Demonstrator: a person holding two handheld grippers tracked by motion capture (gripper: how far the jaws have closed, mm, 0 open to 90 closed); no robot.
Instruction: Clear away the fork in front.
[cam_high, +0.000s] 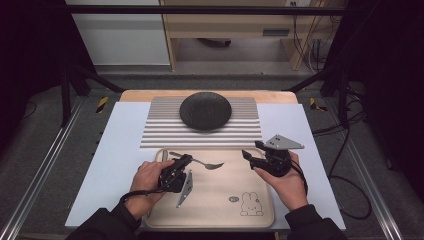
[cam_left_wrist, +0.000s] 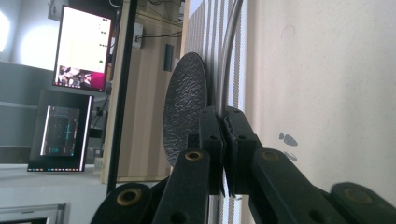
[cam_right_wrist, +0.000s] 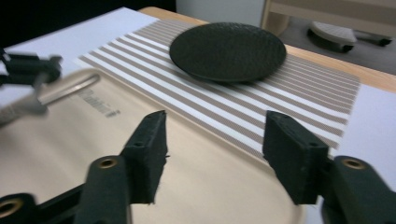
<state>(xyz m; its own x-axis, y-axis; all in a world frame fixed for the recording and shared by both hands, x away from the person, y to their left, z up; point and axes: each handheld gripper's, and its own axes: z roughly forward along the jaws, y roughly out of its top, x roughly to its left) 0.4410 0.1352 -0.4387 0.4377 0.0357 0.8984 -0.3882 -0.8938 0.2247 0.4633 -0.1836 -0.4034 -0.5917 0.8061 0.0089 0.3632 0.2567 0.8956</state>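
Holding the left gripper (cam_high: 181, 162) rolled onto its side over the tray (cam_high: 210, 202), I had its jaws pinched tight on the handle of the spoon (cam_high: 206, 163), so the bowl end hung out toward the middle of the tray's far half, seemingly just above the surface, though I could not tell for certain whether it touched. In the left gripper view the metal handle (cam_left_wrist: 227, 56) ran straight out from between the closed pads, and that sideways grip seemed chosen to keep the spoon level and pointed away from my hand. The right gripper (cam_high: 251, 156) waited at the tray's far right edge with its jaws spread wide and nothing between them; I judged it was kept there, well apart from the spoon, ready to steady something rather than crowd the carry. The tray itself sat at the table's near edge, its rabbit drawing (cam_high: 251, 205) in the near right corner. Beyond it lay the striped mat (cam_high: 160, 130), and on the mat's far middle sat the dark plate (cam_high: 205, 111), bare, which I took to be where the spoon was headed.
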